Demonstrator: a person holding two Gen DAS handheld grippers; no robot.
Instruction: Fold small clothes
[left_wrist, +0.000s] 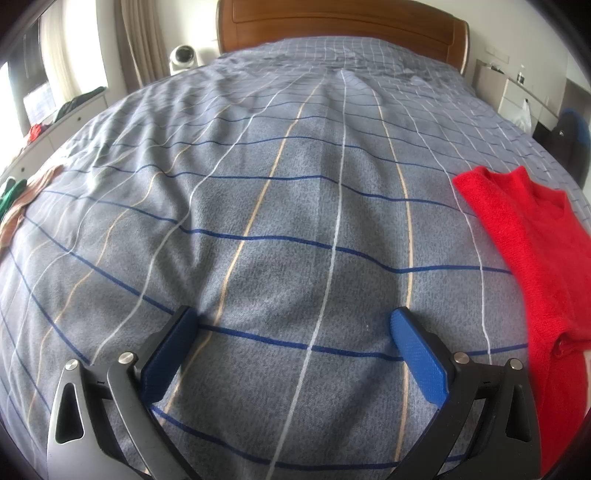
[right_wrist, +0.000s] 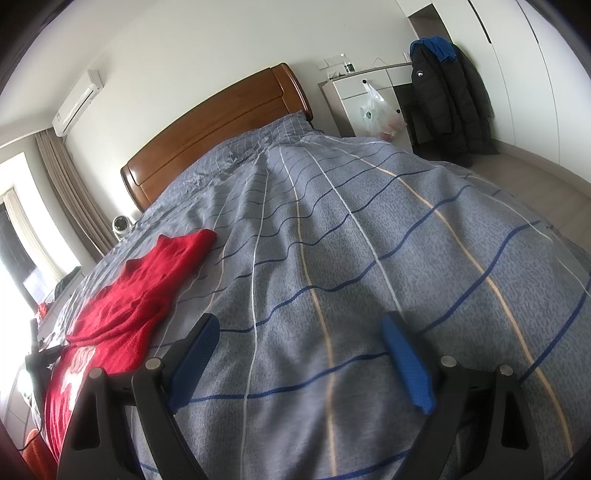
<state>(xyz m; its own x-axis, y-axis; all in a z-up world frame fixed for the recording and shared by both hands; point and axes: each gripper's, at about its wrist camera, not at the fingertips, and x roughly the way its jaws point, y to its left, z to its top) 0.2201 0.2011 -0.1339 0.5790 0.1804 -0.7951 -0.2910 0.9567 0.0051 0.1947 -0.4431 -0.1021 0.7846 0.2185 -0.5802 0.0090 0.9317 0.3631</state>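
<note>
Sweater (left_wrist: 532, 251) lies on bedspread (left_wrist: 280, 206) between both wide, empty jaws.

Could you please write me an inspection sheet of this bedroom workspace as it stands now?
Surface: bed cover, grey with a line grid, rumpled.
Job's things: red knit garment lying spread out, unfolded.
Clutter: tan and green clothes at the cover's left edge.
Grippers: left tongs open, empty, over bare cover; right tongs open, empty.
Cables: nothing seen.
Surroundings: wooden headboard, white cabinet with a plastic bag, dark coat, small white fan, curtains.
</note>
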